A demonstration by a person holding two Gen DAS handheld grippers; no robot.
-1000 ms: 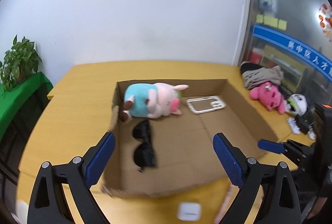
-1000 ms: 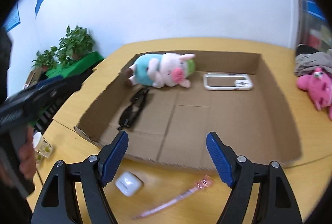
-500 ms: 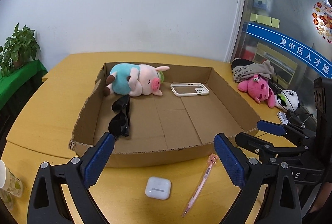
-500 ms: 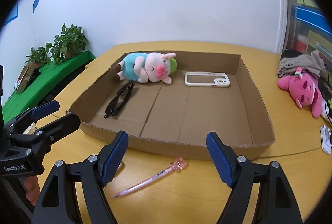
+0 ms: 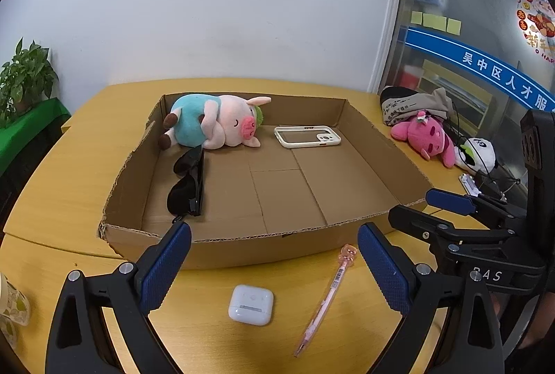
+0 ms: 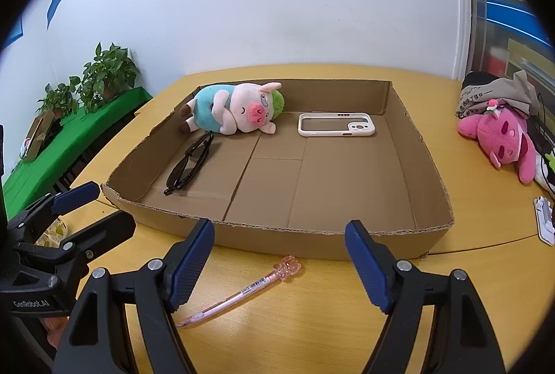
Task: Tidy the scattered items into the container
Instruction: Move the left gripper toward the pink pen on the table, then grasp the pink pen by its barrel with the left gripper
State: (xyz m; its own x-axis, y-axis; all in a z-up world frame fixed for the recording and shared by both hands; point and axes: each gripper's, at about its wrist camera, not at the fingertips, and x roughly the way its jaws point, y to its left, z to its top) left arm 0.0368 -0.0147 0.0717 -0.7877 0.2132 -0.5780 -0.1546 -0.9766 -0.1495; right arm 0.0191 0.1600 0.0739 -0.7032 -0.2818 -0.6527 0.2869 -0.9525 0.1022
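Note:
A shallow cardboard box [image 5: 242, 245] [image 6: 312, 240] sits on the yellow table. Inside lie a plush pig [image 5: 215, 124] [image 6: 236, 110], black sunglasses [image 5: 189, 181] [image 6: 189, 164] and a white phone case [image 5: 307, 136] [image 6: 336, 124]. In front of the box lie a white earbud case [image 5: 250, 304] and a pink pen [image 5: 326, 294] [image 6: 239, 294]. My left gripper [image 5: 274, 270] is open, above the earbud case. My right gripper [image 6: 277, 266] is open, above the pen. The right gripper also shows in the left wrist view [image 5: 440, 211], and the left gripper in the right wrist view [image 6: 90, 211].
A pink plush [image 5: 425, 138] [image 6: 499, 138], a panda toy [image 5: 480, 153] and a grey cloth bundle [image 5: 416, 105] lie at the table's right. A patterned cup [image 5: 12, 304] stands front left. Plants on a green surface [image 6: 86, 86] stand to the left.
Both grippers have drawn back from over the box toward the table's front edge. The earbud case and pen now lie in full view in front of them.

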